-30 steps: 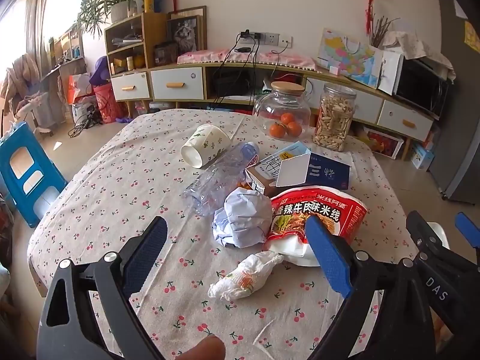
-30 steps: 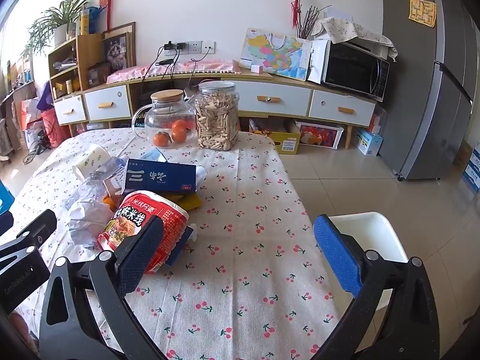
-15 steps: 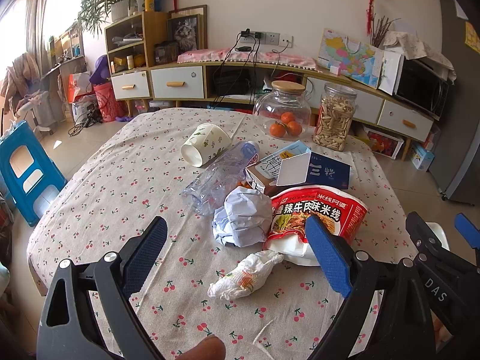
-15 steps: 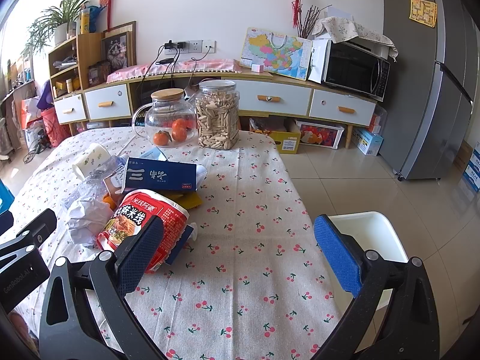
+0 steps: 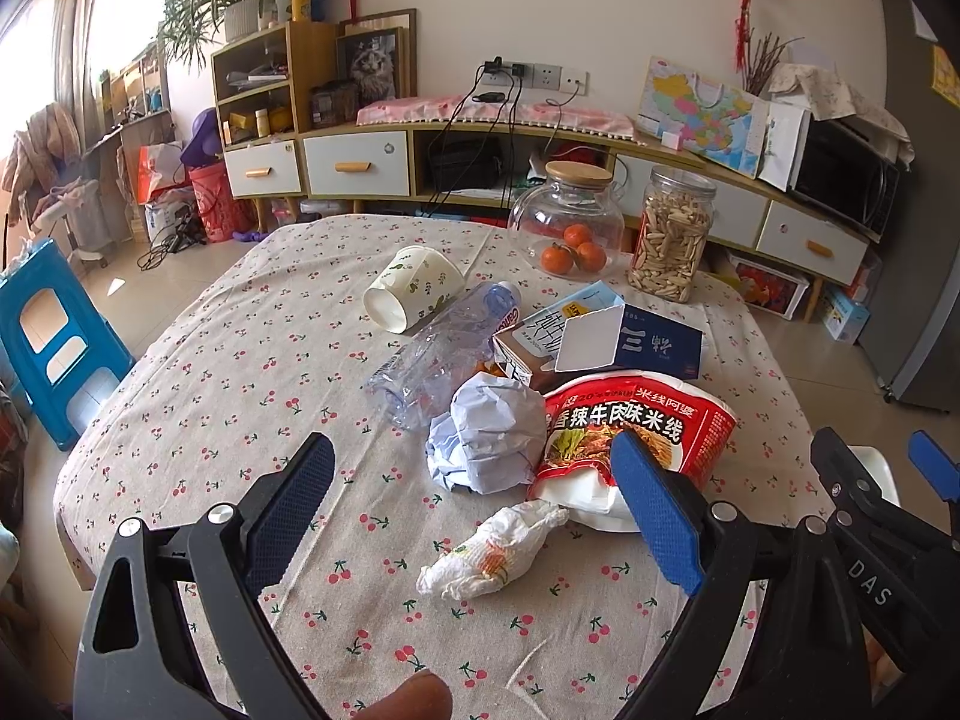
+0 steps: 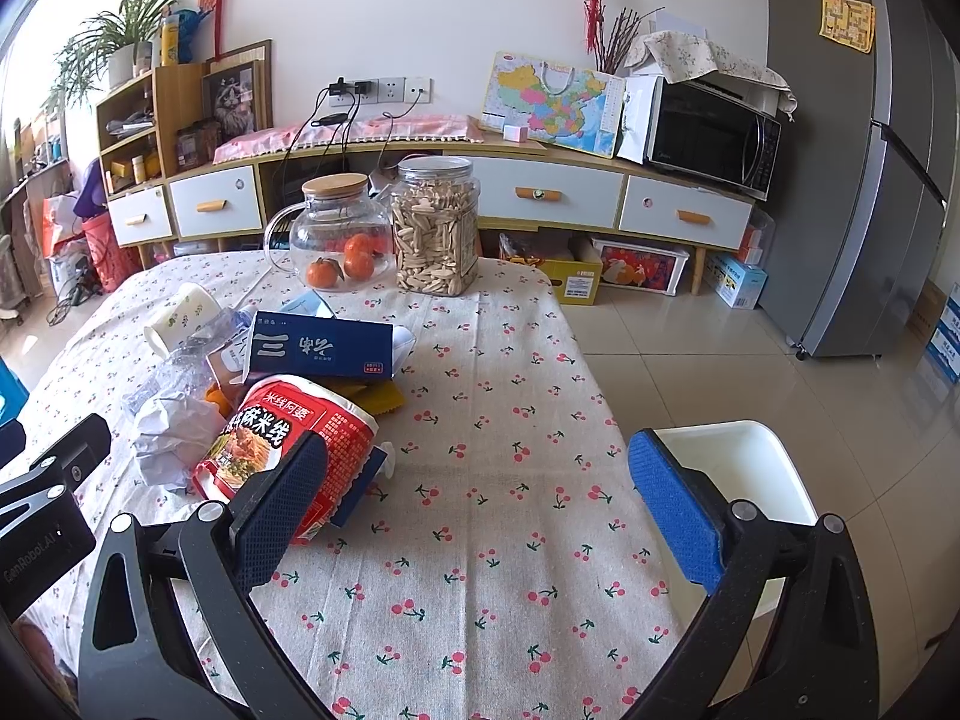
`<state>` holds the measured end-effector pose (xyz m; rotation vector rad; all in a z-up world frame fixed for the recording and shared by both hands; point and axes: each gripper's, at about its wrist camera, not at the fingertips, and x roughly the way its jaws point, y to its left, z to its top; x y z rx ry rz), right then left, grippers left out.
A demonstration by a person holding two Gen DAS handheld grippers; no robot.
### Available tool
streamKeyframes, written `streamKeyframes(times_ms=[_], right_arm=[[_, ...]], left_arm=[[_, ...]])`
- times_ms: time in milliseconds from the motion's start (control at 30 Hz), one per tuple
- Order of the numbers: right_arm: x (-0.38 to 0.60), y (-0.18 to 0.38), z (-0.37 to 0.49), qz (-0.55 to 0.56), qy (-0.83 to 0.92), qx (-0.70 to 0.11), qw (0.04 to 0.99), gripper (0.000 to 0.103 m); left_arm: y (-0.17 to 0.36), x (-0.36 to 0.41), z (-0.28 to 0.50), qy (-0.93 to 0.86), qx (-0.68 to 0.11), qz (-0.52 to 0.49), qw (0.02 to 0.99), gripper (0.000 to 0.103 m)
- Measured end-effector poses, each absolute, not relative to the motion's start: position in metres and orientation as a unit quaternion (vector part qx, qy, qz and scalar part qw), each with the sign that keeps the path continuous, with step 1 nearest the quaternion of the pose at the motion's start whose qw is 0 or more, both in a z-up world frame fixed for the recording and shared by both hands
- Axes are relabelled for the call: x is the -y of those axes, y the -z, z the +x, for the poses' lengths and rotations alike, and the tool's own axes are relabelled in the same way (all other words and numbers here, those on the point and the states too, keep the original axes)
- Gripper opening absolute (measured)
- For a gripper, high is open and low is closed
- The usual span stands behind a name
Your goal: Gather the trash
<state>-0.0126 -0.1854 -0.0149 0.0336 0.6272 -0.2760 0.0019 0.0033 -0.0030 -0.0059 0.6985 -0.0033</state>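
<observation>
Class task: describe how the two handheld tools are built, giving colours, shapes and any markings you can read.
Each tool, left and right, has a black angular frame with silver bolts and triangular cut-outs. Each carries two flat fingers faced with blue textured pads. Seen from the other camera, the right tool's side reads "DAS"; the left's reads "GenRobot.AI". No cables or sleeves show.

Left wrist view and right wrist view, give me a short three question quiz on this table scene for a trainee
1. True or false: the left tool is shut on the crumpled tissue.
2. Multiple choice: what is in the lidded glass jug? A) sunflower seeds B) oranges C) water
3. Fill in: beside the table on the right wrist view stands a white ____, open at the top.

Key:
1. False; both tools are open, and the right tool holds nothing either.
2. B; the seeds fill the clear jar next to it.
3. Bin.
</observation>
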Motion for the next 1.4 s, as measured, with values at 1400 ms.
streamKeyframes(times_ms=[1400], right_arm=[[0.186,0.023,-0.012,0.015,0.134,-0.32,0.938,0.096]], left_arm=[[0.018,-0.011,0.001,-0.001,-0.35,-0.009,0.937,0.091]])
